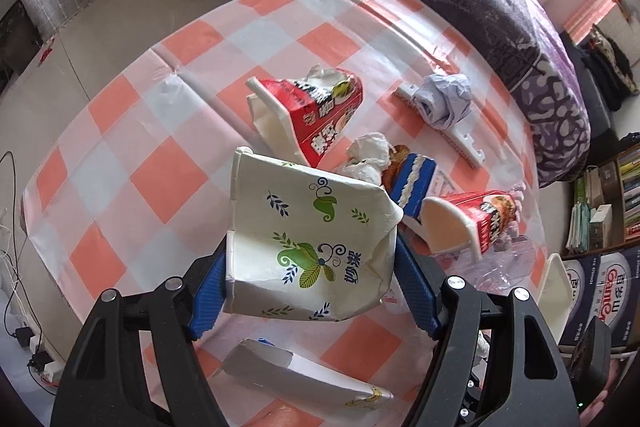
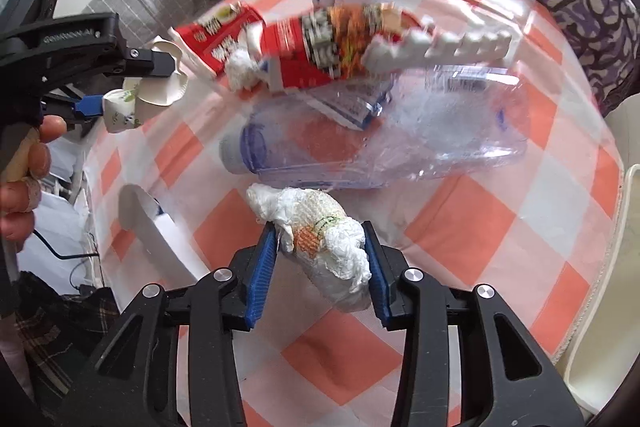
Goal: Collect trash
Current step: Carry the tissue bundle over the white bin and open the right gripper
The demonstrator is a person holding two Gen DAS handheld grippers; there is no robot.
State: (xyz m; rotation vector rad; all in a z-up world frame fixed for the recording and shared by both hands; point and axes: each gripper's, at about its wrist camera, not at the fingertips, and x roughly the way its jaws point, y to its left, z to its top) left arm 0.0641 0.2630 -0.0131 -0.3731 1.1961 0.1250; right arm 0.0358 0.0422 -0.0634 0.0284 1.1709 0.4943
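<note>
My left gripper (image 1: 310, 277) is shut on a crushed white paper cup (image 1: 308, 239) with green leaf print, held above the checked tablecloth (image 1: 160, 183). It also shows in the right wrist view (image 2: 124, 109) at the far left. My right gripper (image 2: 320, 259) is shut on a crumpled white tissue wad (image 2: 320, 231), held above the cloth. On the table lie a red noodle cup (image 1: 316, 115), a second red cup (image 1: 472, 223), a blue wrapper (image 1: 414, 179), a tissue (image 1: 368, 151), crumpled paper (image 1: 444, 99) and a clear plastic bottle (image 2: 380, 143).
A flattened white cup (image 1: 304, 375) lies below my left gripper. A white plastic strip (image 1: 460, 135) lies under the crumpled paper. A purple patterned sofa (image 1: 500, 7) runs behind the table. Boxes and shelves (image 1: 600, 227) stand at right. Cables (image 1: 16, 267) lie on the floor at left.
</note>
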